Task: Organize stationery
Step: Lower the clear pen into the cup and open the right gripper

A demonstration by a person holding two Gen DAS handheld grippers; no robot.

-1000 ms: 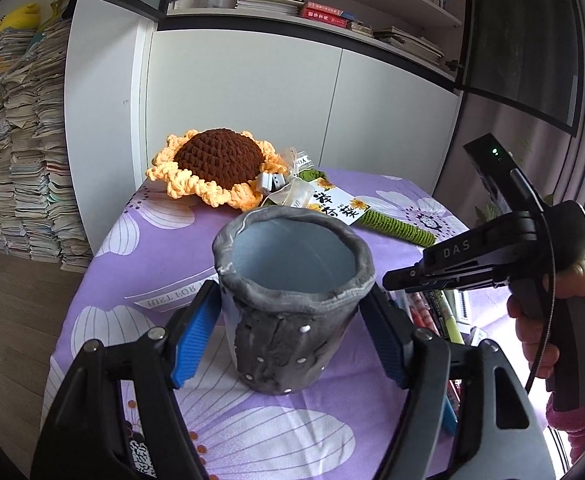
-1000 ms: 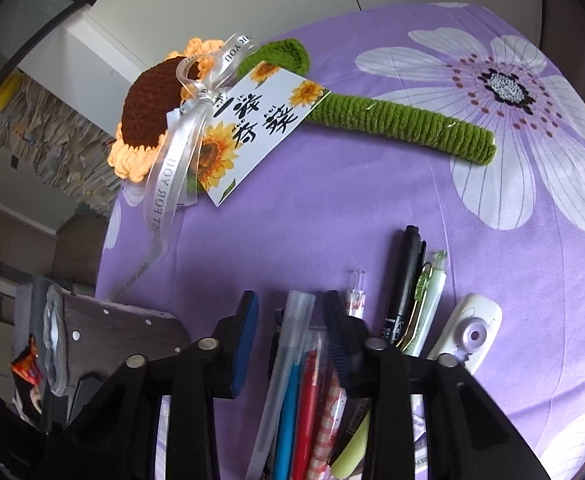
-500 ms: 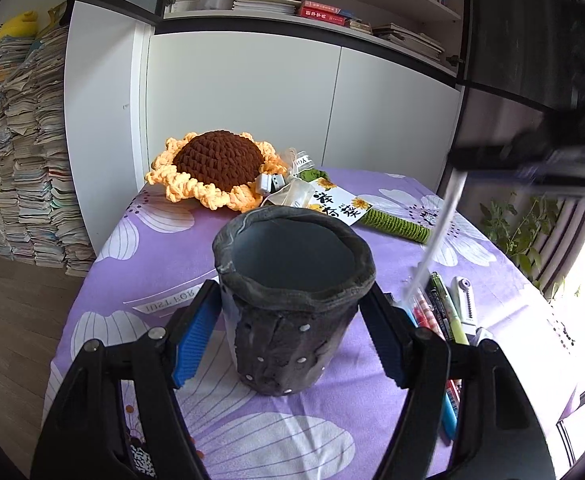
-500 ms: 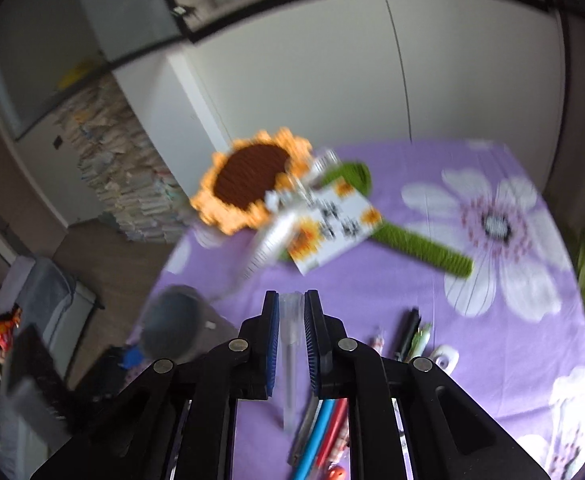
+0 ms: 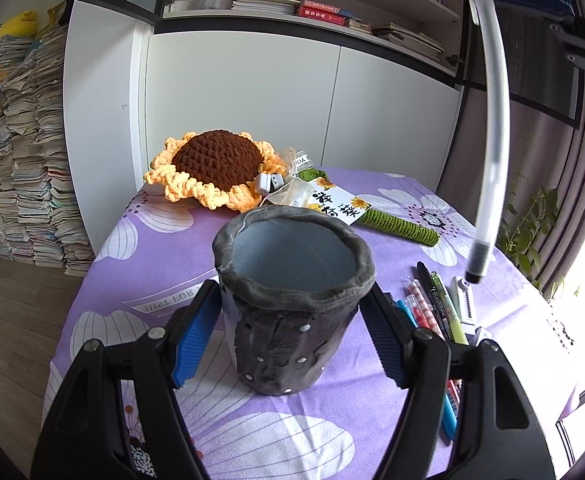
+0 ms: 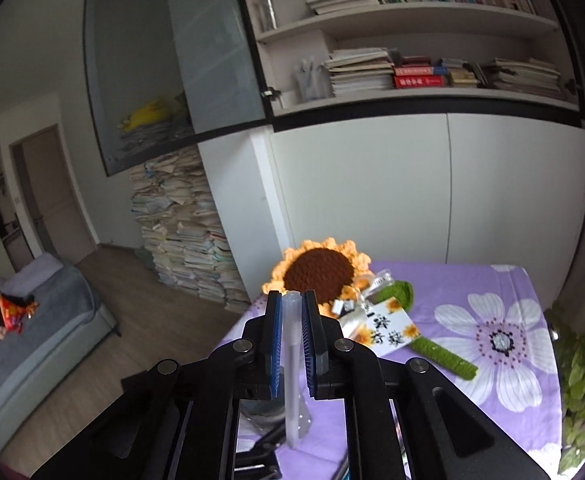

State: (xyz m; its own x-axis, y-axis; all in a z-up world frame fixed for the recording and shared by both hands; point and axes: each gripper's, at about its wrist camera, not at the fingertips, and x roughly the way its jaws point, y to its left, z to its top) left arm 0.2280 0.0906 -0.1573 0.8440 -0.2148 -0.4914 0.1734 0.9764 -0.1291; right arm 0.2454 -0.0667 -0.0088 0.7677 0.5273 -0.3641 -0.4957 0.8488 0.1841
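Our left claw (image 5: 292,340) grips the grey pen holder (image 5: 292,304) on the table (image 5: 144,248), while our right claw (image 6: 291,344), clamped tight, holds a translucent pen (image 6: 291,360) aloft.

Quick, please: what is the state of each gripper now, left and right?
Left gripper: shut on the grey pen holder.
Right gripper: shut on a clear pen, held up in the air.
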